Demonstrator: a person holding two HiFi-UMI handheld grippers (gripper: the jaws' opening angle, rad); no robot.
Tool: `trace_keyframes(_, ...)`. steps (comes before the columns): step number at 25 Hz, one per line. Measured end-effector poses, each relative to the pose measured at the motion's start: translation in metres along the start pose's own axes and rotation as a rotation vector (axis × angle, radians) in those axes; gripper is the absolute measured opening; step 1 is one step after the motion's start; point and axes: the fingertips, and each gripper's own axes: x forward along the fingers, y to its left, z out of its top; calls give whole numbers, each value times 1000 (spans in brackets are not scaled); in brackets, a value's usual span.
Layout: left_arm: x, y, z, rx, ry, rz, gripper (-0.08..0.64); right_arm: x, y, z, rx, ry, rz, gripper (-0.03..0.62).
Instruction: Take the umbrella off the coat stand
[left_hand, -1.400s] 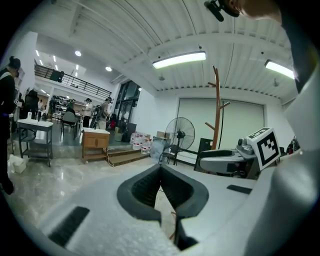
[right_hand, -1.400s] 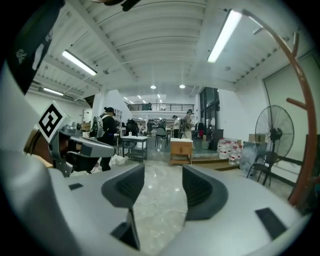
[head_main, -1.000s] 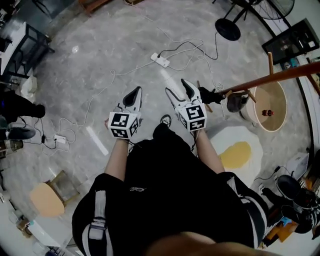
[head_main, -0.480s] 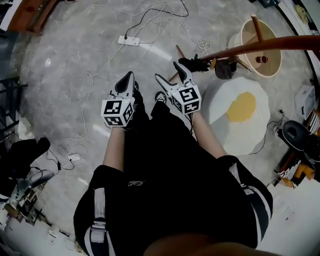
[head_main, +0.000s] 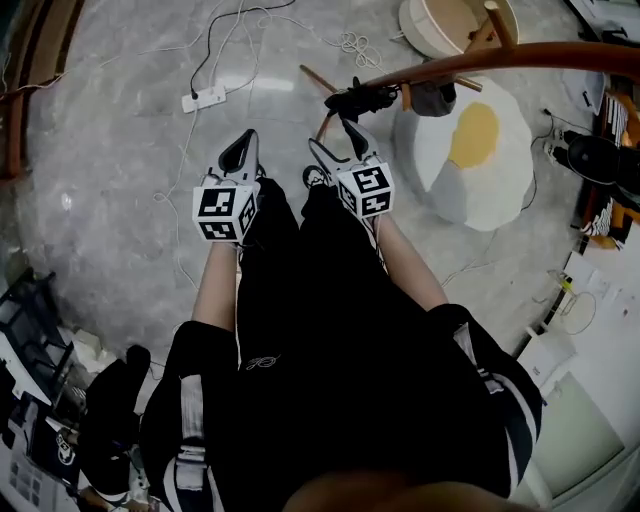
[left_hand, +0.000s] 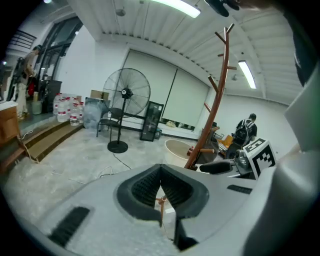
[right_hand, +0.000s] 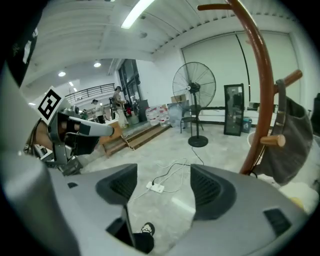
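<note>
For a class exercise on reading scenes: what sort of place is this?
Likely a large workshop or studio hall: a bare grey floor, a pedestal fan and a power strip lying on the floor.

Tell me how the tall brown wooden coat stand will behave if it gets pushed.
The tall brown wooden coat stand looks apt to tip: its pole is long, slim and curved. The grey fabric bag hanging from one peg probably loads that side and would likely swing. Being wood, the pole should stay stiff rather than flex.
</note>
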Motion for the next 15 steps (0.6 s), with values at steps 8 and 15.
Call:
trace_keyframes(8,47,-3,-28,97,109,-252,-2,4,-43,-30,155,2,-260,313)
trace_keyframes(15,107,-23,-75,157,166,-355,-2,-1,-97,-82,312,-11,-436,275)
